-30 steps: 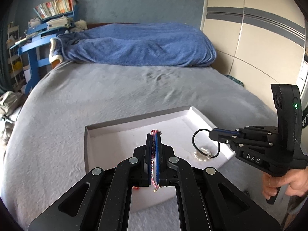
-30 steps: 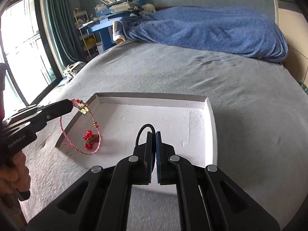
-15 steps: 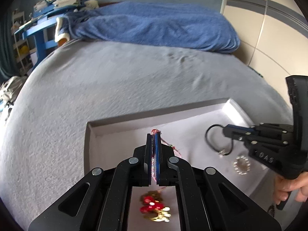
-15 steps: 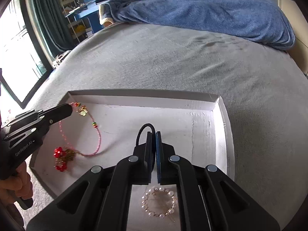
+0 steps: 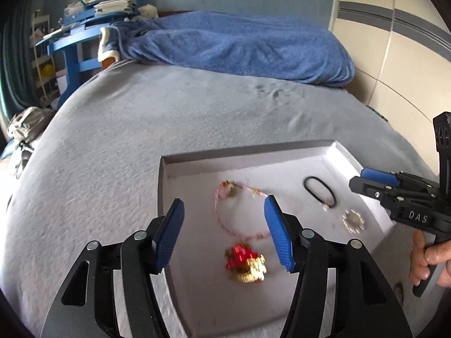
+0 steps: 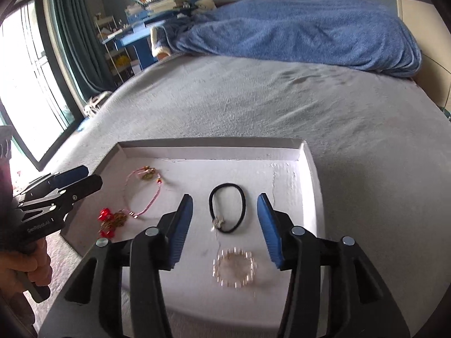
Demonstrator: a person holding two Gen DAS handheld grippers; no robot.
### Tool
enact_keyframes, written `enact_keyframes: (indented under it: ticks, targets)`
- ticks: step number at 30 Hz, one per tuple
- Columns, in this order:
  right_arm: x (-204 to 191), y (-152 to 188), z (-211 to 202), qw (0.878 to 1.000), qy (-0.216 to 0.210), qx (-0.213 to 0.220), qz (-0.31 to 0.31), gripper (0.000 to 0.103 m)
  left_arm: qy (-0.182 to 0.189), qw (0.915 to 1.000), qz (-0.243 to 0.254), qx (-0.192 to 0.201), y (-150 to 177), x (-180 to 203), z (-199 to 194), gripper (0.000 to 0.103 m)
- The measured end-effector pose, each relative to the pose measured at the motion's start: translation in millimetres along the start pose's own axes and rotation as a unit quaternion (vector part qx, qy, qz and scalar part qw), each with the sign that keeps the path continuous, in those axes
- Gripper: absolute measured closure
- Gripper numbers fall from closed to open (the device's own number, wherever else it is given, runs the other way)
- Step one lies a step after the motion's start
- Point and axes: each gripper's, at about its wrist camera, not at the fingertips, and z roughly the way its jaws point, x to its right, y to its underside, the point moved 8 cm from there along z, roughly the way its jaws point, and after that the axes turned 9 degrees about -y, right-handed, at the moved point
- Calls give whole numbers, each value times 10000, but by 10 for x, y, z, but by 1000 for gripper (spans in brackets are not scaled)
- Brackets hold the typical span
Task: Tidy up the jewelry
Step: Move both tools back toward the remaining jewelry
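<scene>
Your left tool (image 5: 224, 217) is opening, its blue pads clear of the pink beaded necklace (image 5: 239, 214) that lies between them on the floor of the white tray (image 5: 248, 153); its red and gold charm (image 5: 246, 262) sits nearer you. Your right tool (image 6: 224, 214) is opening too, nothing gripped, with the black cord bracelet (image 6: 228, 211) lying flat between its pads and the pearl bracelet (image 6: 234, 267) just below. The tray rests on the grey bed (image 6: 253, 98)

Grey bedspread (image 6: 282, 98) stretching ahead of the grippers; blue blanket (image 6: 296, 31) lying bunched at its far end. Blue shelf (image 6: 157, 8) standing far left, daylight pouring through the curtained window (image 6: 31, 64). Cream wardrobe (image 5: 394, 42) rising right.
</scene>
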Motion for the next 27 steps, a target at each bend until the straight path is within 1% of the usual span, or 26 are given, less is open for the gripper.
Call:
enact_keyframes:
  ticks: [2, 3, 5, 7, 8, 9, 10, 12, 15, 18, 22, 27]
  targets:
    - [-16, 83, -149, 9999, 17, 106, -41, 45, 44, 9999, 42, 108, 52, 7, -149, 36]
    - [-18, 109, -196, 9999, 18, 131, -64, 42, 42, 9999, 54, 158, 80, 7, -211, 35]
    - [-29, 200, -336, 9997, 74, 183, -144, 39, 44, 9997, 60, 251, 146, 1, -349, 29]
    - [-42, 277, -461, 9995, 98, 250, -175, 35, 33, 9995, 35, 323, 215, -9, -467, 26]
    - [-45, 309, -511, 9994, 102, 273, -187, 32, 36, 9994, 8, 357, 256, -18, -533, 24]
    - [-51, 350, -574, 9993, 117, 309, -199, 28, 38, 9993, -4, 368, 290, -27, -575, 24]
    - [-53, 383, -619, 9991, 134, 340, -207, 26, 45, 9993, -22, 374, 328, -35, -618, 23]
    - [-63, 479, -732, 9988, 143, 414, -224, 19, 85, 9993, -69, 357, 427, -47, -704, 21]
    - [-73, 629, -844, 9986, 170, 456, -196, 15, 111, 9994, -69, 333, 561, -39, -802, 18]
    - [-67, 780, -924, 9988, 173, 450, -122, 14, 143, 9994, -43, 296, 717, -3, -911, 16]
    - [-48, 994, -1022, 9989, 155, 431, 26, 13, 181, 9995, 5, 250, 840, 33, -993, 14]
    - [-14, 1232, -1109, 9987, 173, 430, 193, 13, 241, 9995, -89, 164, 1021, 54, -1086, 13]
